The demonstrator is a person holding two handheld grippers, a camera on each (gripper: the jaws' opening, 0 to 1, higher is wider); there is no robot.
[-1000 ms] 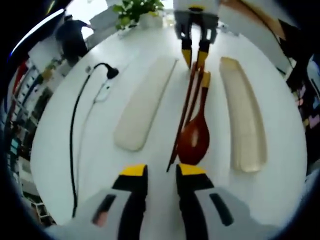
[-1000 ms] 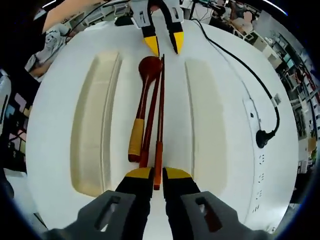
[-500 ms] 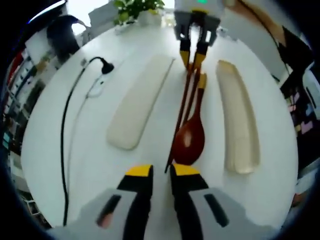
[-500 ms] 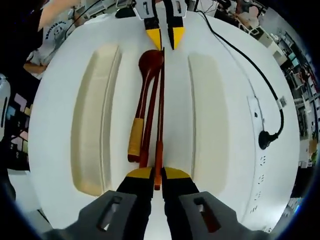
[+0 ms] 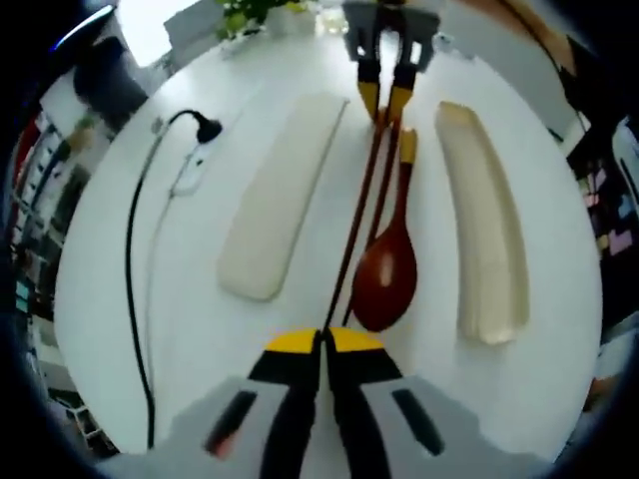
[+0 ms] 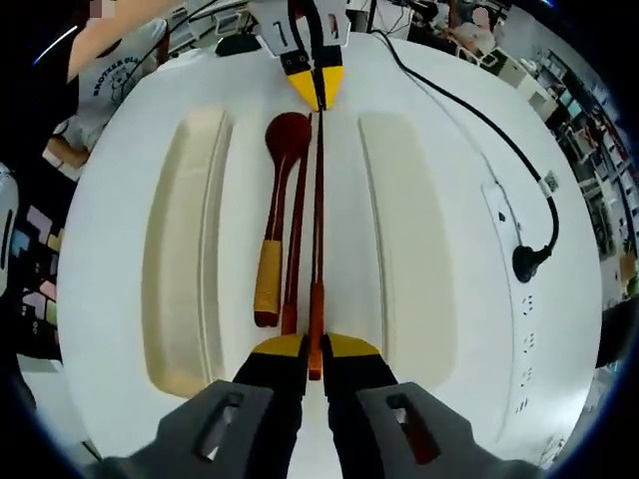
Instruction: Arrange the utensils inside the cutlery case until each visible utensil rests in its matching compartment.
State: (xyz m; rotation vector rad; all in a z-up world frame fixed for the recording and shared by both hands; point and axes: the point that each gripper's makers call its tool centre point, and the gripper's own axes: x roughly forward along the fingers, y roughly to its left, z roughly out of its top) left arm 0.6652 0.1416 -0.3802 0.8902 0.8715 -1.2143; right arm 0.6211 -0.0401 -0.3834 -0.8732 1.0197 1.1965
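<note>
The chopstick (image 6: 319, 200) lies straight between your two grippers on the white table (image 6: 479, 299). Your left gripper (image 5: 321, 341) pinches its thin tip, jaws together. Your right gripper (image 6: 314, 345) squeezes its orange end. Beside it lie the other chopstick (image 6: 297, 230) and the spoon (image 6: 278, 200), bowl toward your left gripper. A cream tray (image 6: 185, 239) lies on one side and a cream lid (image 6: 404, 239) on the other.
</note>
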